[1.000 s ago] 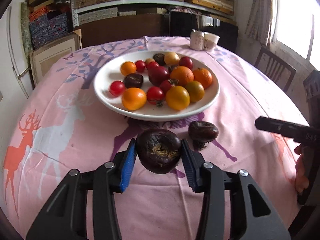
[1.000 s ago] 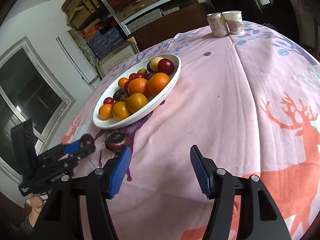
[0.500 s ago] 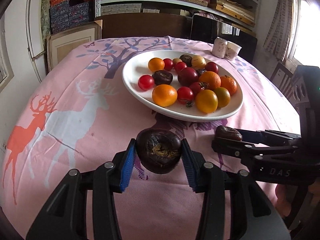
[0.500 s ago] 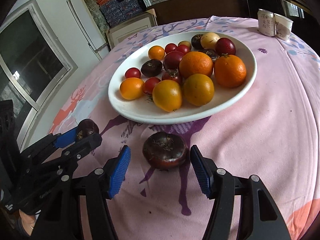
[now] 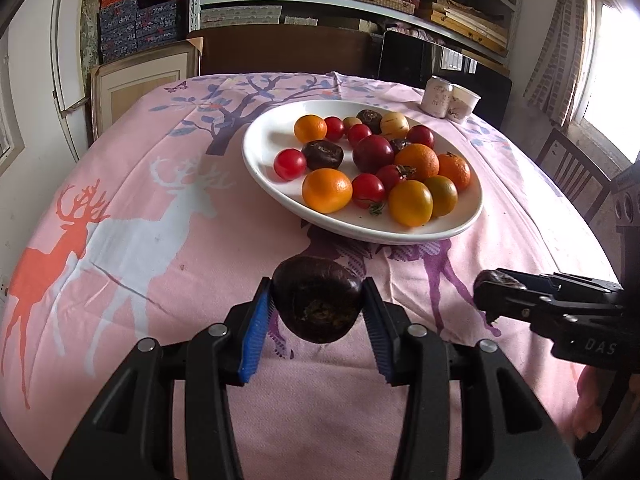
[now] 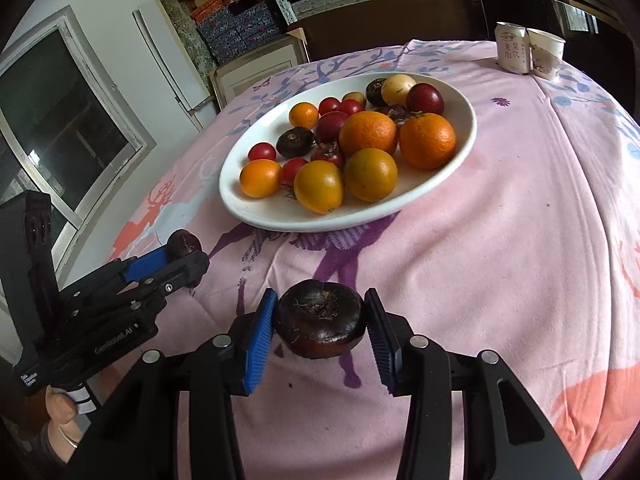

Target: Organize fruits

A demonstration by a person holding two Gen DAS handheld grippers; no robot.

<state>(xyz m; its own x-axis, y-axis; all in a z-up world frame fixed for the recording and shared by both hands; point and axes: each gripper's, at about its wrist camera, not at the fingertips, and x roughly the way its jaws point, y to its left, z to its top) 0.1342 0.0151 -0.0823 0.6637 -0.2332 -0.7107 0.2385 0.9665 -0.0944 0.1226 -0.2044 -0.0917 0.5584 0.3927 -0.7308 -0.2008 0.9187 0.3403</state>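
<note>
At the lower centre of each wrist view, a dark purple fruit sits pinched between blue pads: the left gripper [image 5: 317, 312] clamps one fruit [image 5: 317, 305], while the right gripper [image 6: 320, 325] is closing its jaws on another [image 6: 321, 323]. Bare pink deer-print tablecloth [image 5: 168, 240] lies open around both. Directly beyond, mid-frame, stands the white plate [image 5: 260, 148] crowded with oranges and tomatoes; a can [image 6: 511, 49] and a paper cup [image 6: 545, 54] stand at the upper right.
</note>
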